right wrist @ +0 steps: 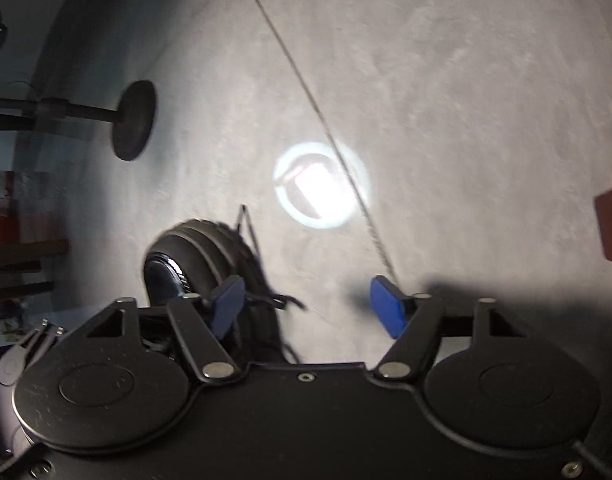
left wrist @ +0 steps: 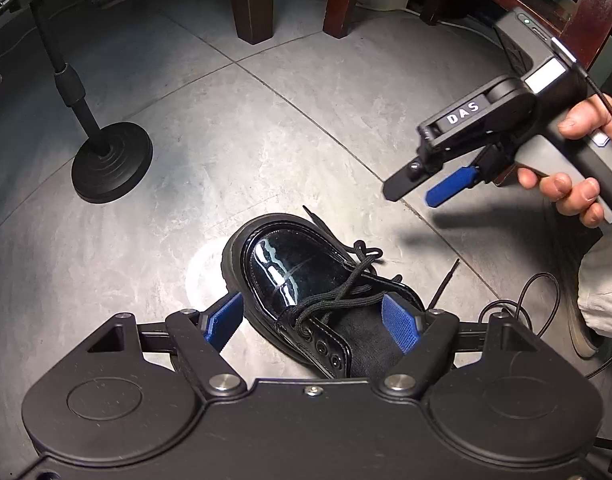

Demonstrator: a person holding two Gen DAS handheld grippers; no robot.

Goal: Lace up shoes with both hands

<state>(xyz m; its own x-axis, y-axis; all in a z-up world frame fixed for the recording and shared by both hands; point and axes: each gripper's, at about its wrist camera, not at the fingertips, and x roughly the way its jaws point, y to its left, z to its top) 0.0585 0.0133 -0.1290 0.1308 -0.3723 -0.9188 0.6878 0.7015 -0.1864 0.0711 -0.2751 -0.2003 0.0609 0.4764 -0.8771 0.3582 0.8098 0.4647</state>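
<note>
While both grippers gape, black shoe on floor, laces loose

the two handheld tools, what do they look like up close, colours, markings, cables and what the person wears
Both are black, with blue ribbed pads on the fingers, silver pivot screws and round black covers. The right tool has a grey pistol handle, white "DAS" lettering, a small green light and a thin black cable. The right hand is bare; beside it shows a whitish garment.
</note>
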